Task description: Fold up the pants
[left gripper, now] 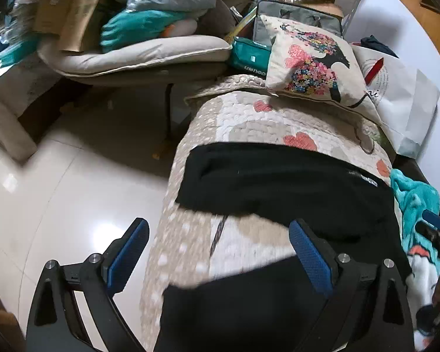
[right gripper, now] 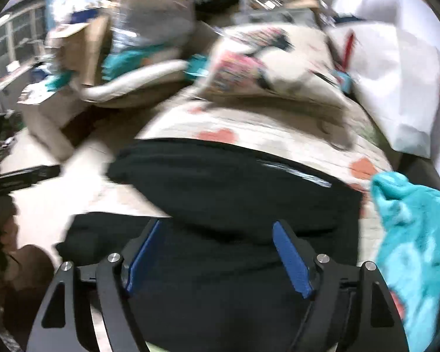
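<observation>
Fingers (left gripper: 308, 252) of both grippers spread over black pants (left gripper: 278, 182) on quilted sofa (left gripper: 249, 117), cluttered rm.

The pants (left gripper: 278, 184) lie across the quilted cover (left gripper: 249, 117), with a cushion (left gripper: 311, 58) behind them and a paper bag (left gripper: 404, 102) right of the cushion. A fleece blanket (left gripper: 413, 202) lies at the pants' right.

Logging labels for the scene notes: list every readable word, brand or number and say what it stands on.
"ri": end of a script word on the white paper bag; the rest is hidden.
Mirrored white lettering on the teal plastic package: not readable.
Small white label on the black folded pants: too small.
Right wrist view: blurred, nothing legible.
</observation>
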Demonstrator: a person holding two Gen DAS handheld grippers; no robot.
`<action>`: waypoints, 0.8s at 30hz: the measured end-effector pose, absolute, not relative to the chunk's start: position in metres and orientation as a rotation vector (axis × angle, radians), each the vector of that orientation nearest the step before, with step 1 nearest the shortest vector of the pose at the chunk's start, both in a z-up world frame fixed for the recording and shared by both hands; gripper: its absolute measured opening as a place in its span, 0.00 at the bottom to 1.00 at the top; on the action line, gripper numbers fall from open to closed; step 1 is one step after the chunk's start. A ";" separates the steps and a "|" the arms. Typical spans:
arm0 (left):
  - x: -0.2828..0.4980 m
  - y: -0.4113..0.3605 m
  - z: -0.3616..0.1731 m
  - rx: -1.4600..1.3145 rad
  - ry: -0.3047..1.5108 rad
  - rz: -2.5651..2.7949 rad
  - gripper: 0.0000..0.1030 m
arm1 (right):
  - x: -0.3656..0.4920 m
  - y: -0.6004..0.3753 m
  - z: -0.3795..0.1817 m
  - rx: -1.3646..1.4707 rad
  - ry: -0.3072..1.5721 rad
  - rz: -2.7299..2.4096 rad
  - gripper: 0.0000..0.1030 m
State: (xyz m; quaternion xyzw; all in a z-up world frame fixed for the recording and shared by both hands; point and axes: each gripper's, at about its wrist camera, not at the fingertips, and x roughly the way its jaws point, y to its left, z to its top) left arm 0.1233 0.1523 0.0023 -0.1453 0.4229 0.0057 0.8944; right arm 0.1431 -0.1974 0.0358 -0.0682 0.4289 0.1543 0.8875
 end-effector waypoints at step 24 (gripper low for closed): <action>0.318 0.119 -0.069 0.007 0.971 -0.309 0.93 | 0.350 -0.251 -0.065 -0.151 1.065 0.324 0.71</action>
